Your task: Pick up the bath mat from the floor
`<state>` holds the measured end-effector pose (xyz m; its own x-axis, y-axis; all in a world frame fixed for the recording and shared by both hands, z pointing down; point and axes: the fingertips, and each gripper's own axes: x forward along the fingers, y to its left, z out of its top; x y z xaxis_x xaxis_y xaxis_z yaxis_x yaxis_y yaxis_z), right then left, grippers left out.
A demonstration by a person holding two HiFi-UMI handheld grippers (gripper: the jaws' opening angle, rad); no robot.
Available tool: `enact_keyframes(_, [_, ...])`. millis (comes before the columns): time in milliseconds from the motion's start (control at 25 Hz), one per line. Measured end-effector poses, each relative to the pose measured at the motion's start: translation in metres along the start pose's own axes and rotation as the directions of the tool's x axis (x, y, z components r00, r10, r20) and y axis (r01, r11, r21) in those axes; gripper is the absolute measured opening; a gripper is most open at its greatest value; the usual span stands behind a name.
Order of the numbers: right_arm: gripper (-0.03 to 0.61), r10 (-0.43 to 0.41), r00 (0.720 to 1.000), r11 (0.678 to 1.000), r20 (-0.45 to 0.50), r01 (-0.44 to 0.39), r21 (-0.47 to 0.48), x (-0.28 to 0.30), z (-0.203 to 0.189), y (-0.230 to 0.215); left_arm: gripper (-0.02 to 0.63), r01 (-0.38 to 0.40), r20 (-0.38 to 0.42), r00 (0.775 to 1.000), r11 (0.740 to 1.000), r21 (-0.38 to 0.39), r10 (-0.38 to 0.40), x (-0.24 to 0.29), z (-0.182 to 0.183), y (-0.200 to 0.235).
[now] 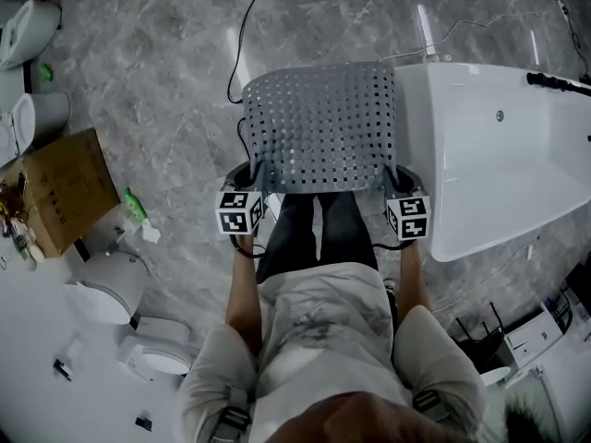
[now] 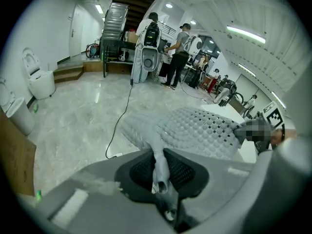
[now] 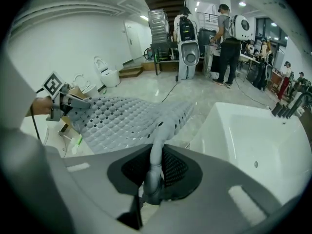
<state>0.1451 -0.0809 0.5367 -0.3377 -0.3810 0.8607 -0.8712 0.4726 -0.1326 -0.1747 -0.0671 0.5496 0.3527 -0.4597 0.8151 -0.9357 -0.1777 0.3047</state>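
A grey perforated bath mat [image 1: 320, 127] hangs spread out above the floor in front of the person. My left gripper [image 1: 251, 189] is shut on the mat's near left corner; in the left gripper view the pinched corner [image 2: 160, 164] runs between the jaws and the mat [image 2: 195, 130] stretches away to the right. My right gripper [image 1: 397, 190] is shut on the near right corner; in the right gripper view the mat [image 3: 122, 118] spreads to the left, its folded edge [image 3: 155, 165] clamped between the jaws. The left gripper [image 3: 61, 101] shows at the mat's far corner there.
A white bathtub [image 1: 489, 155] stands right of the mat, almost touching it. A black cable [image 1: 242, 35] trails across the marble floor. A cardboard box [image 1: 65, 192] and toilets [image 1: 106, 289] sit at the left. Several people stand in the background [image 2: 178, 57].
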Motion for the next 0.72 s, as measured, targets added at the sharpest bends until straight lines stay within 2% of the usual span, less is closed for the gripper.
enact_keyframes(720, [0.04,-0.04,0.984,0.998,0.172,0.048,-0.043,-0.116,0.096,0.025,0.046,-0.011,0.169,0.986,0.999,0.039,0.005,-0.115,0.086,-0.021])
